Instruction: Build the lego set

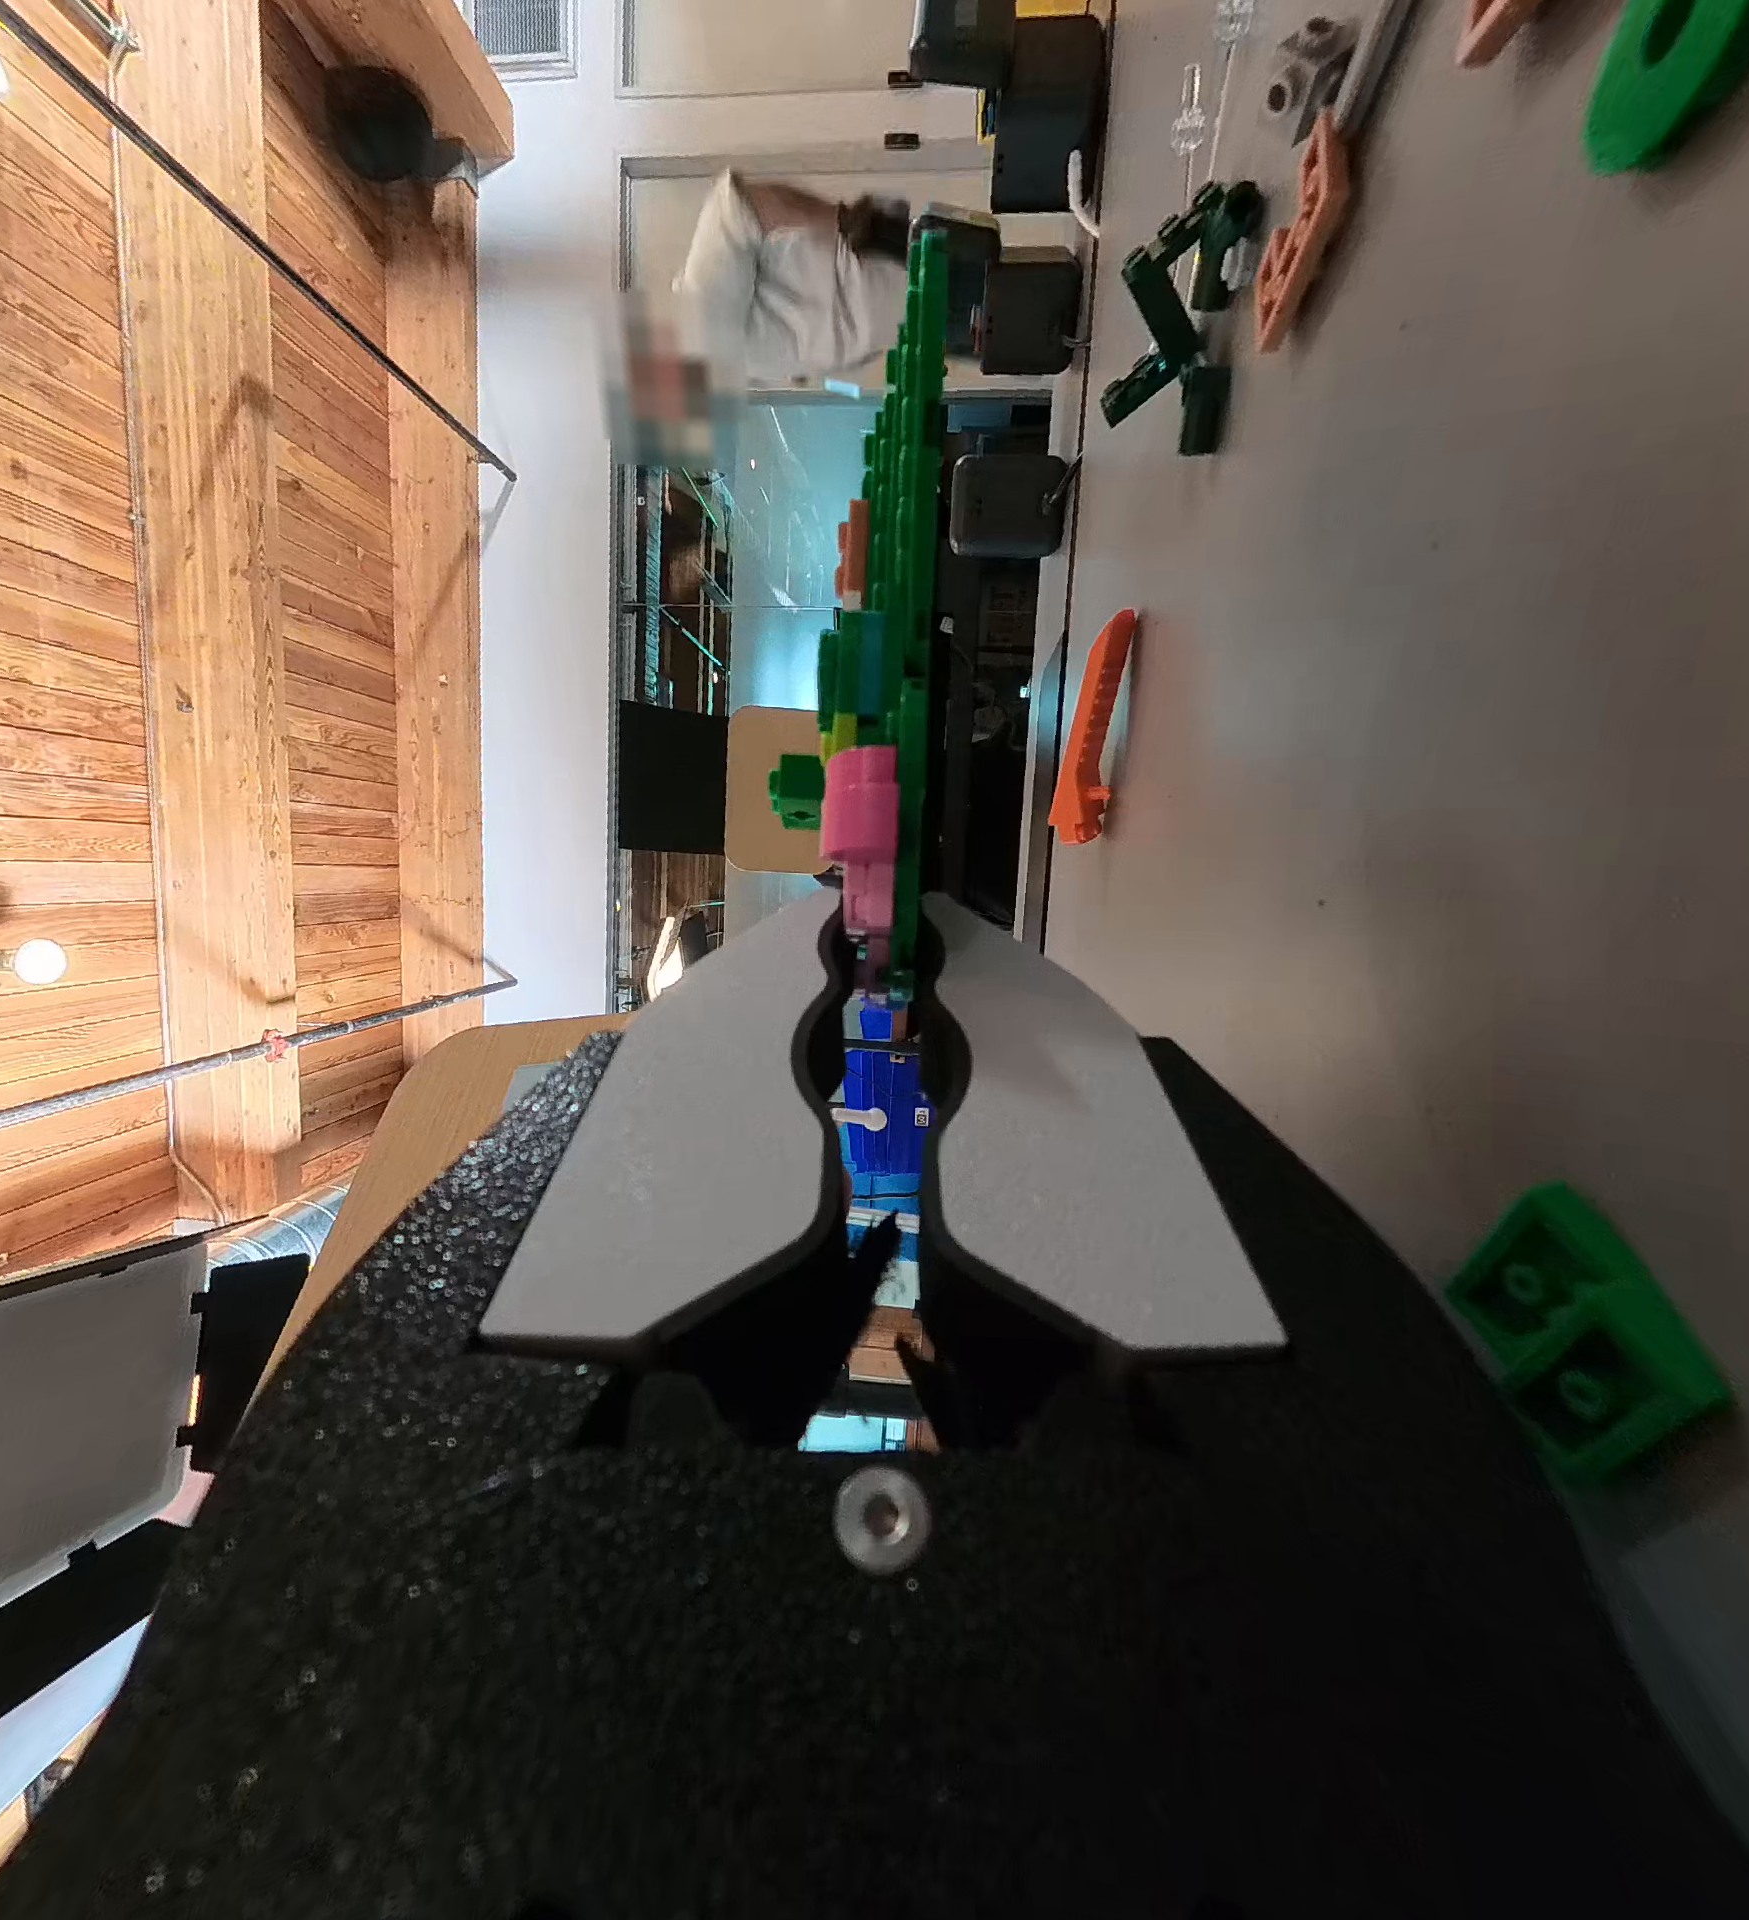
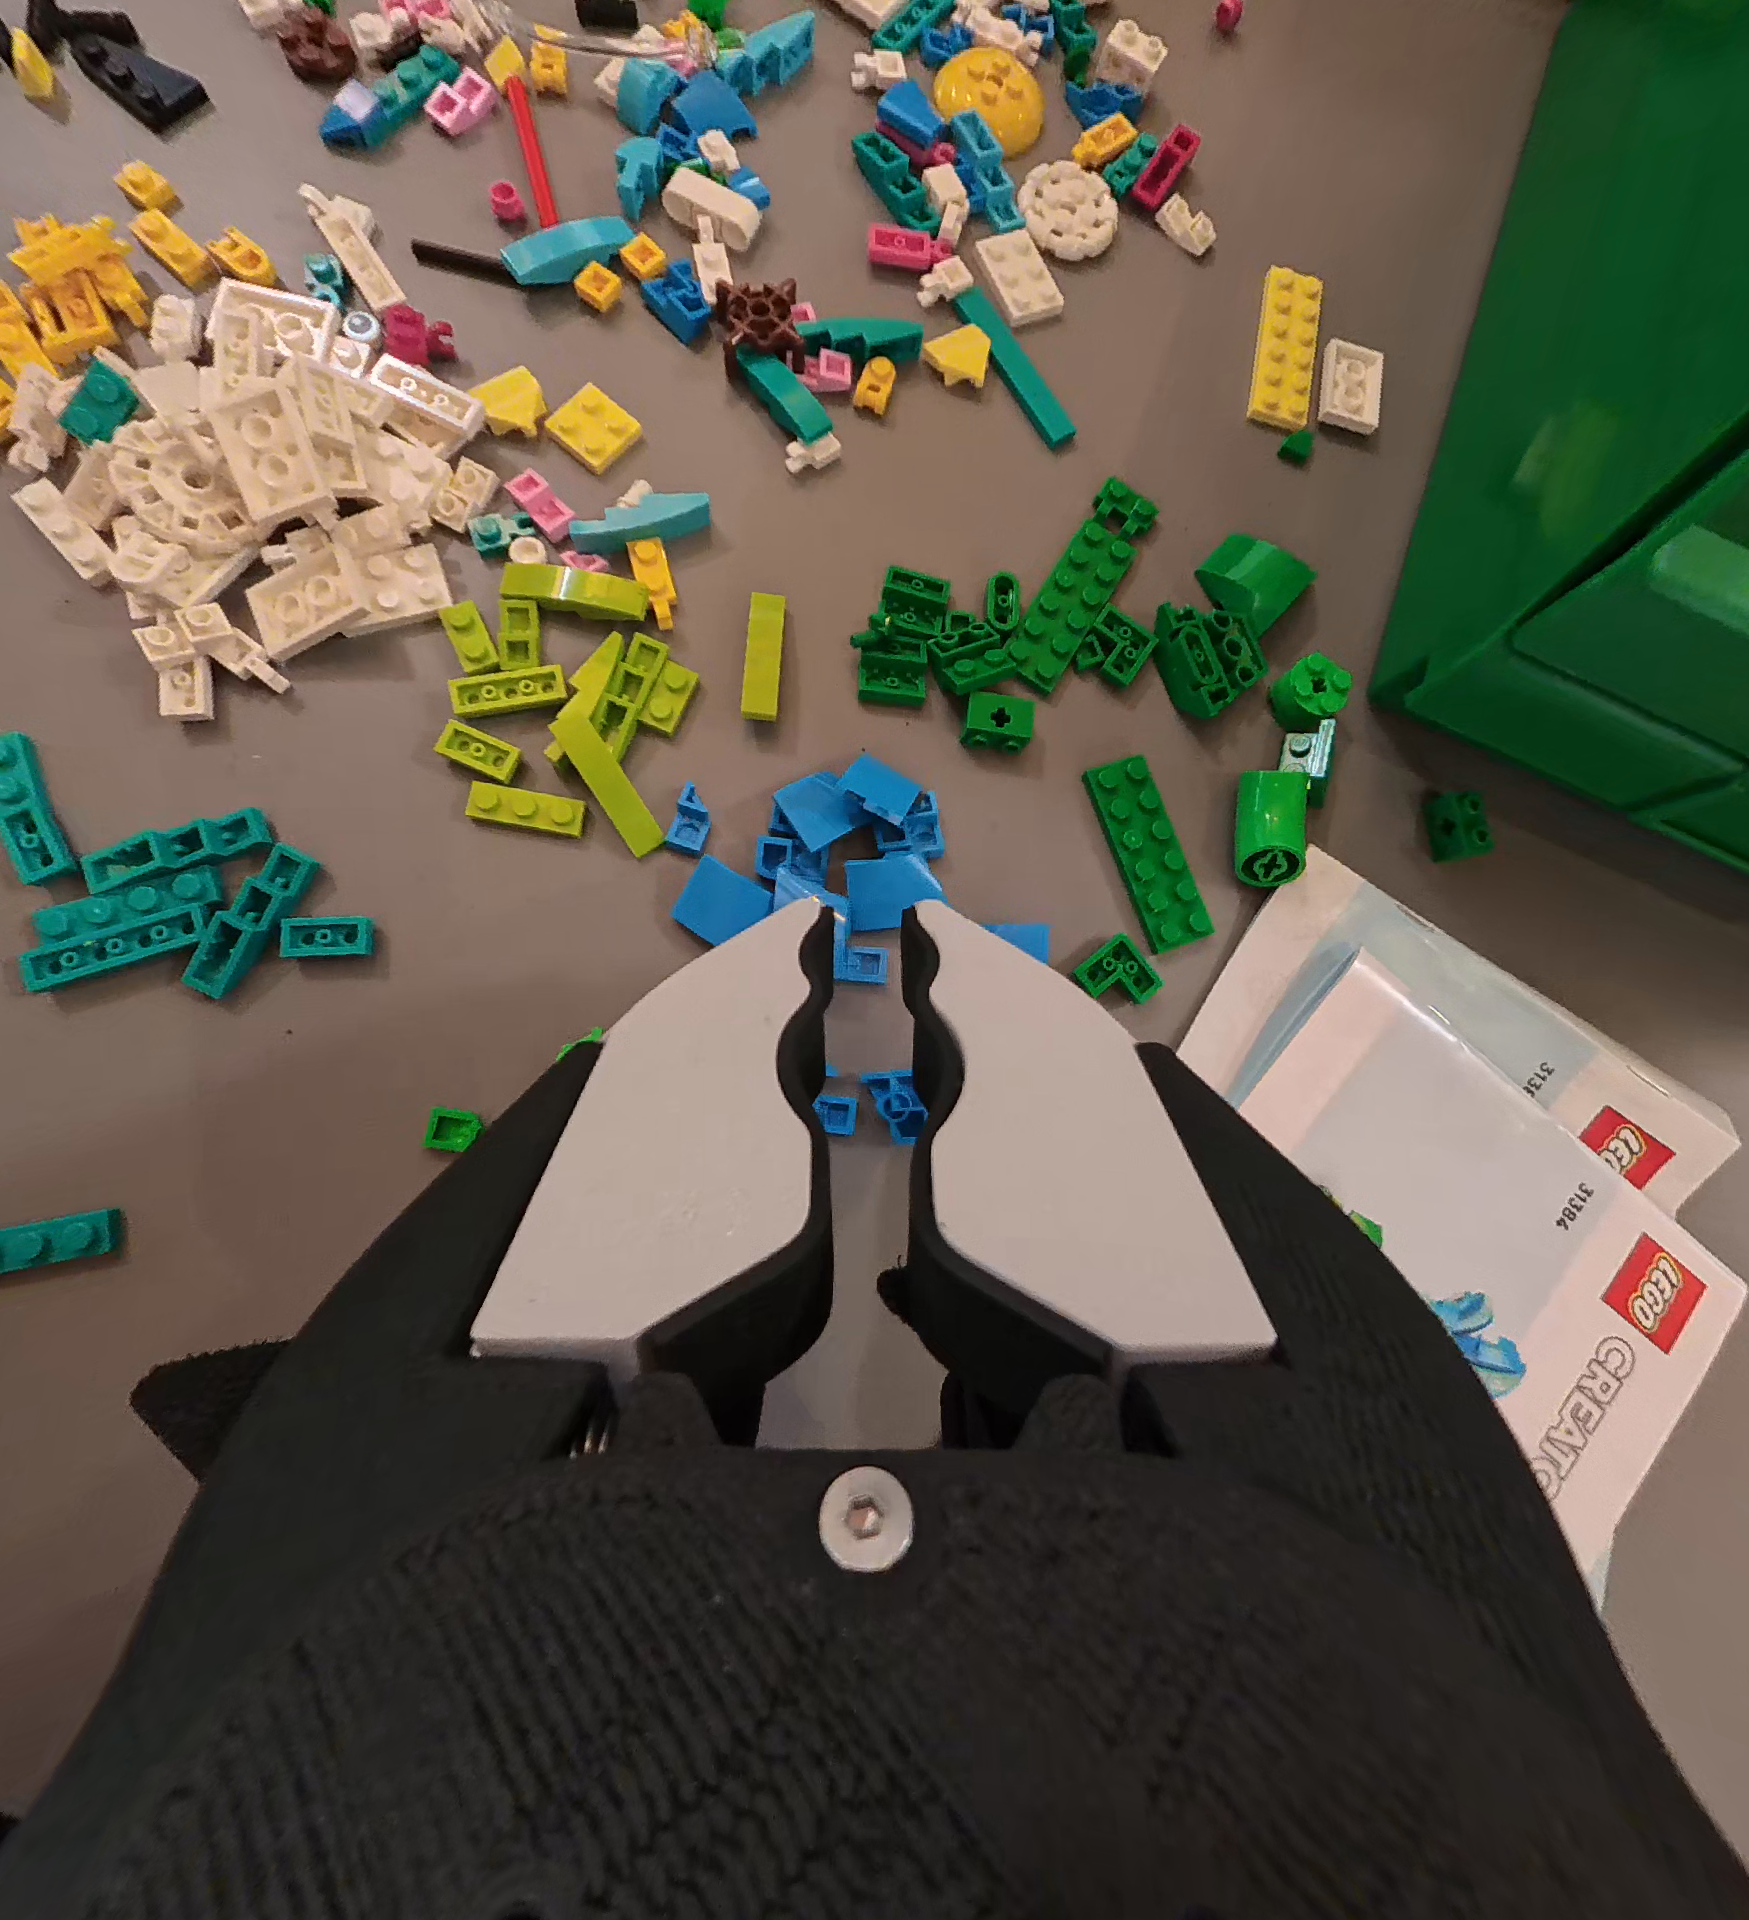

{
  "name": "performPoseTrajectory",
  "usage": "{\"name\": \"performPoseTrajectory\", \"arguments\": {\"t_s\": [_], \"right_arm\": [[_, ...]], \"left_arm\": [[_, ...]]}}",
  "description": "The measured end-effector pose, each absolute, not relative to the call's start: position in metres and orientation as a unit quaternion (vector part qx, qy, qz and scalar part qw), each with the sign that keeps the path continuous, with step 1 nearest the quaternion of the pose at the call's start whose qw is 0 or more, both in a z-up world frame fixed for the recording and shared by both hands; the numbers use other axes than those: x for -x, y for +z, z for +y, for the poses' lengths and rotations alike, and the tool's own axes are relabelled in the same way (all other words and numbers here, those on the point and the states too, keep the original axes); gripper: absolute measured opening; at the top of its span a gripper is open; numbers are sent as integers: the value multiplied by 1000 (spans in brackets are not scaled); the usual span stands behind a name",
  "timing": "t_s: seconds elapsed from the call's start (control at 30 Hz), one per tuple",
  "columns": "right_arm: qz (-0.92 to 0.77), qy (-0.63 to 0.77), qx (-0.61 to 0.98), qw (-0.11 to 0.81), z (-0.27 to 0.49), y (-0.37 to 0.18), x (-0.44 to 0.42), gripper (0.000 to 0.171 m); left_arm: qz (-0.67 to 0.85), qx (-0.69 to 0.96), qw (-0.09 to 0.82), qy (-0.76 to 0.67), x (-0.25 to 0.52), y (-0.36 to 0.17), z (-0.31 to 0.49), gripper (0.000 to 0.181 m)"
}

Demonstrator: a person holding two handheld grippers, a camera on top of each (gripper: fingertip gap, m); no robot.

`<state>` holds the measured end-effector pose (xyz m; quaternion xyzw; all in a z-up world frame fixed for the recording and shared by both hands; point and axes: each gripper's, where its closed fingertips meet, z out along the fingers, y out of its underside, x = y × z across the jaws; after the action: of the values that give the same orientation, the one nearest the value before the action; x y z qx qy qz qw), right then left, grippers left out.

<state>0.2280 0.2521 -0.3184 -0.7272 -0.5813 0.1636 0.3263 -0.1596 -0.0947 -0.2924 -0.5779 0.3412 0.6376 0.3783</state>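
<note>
My left gripper (image 1: 885, 935) is shut on the edge of the green lego build (image 1: 906, 499). I hold it in the air, edge-on, with pink (image 1: 859, 821), lime and green bricks stuck on its left face. In the right wrist view my right gripper (image 2: 865, 940) is low over the pile of blue pieces (image 2: 849, 842) on the grey table (image 2: 330, 1091). Its jaws stand a narrow gap apart, closed on a small blue piece (image 2: 859, 961) at the tips.
Sorted loose piles lie ahead: white (image 2: 257, 468), lime (image 2: 569, 686), teal (image 2: 143, 904), green (image 2: 1057, 634), yellow (image 2: 49, 312). Instruction booklets (image 2: 1472, 1195) lie at right, a green bin (image 2: 1659, 436) beyond them. In the left wrist view an orange piece (image 1: 1093, 727), dark green parts (image 1: 1176, 332) and a green brick (image 1: 1587, 1330) lie on the table; a person stands far off.
</note>
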Motion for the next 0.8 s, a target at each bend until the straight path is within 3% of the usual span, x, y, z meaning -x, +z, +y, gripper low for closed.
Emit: {"name": "performPoseTrajectory", "arguments": {"t_s": [0.8], "right_arm": [[-604,186,707,318,240,-327,-213,10]], "left_arm": [[343,578,376,638,159,-293,-95,8]]}}
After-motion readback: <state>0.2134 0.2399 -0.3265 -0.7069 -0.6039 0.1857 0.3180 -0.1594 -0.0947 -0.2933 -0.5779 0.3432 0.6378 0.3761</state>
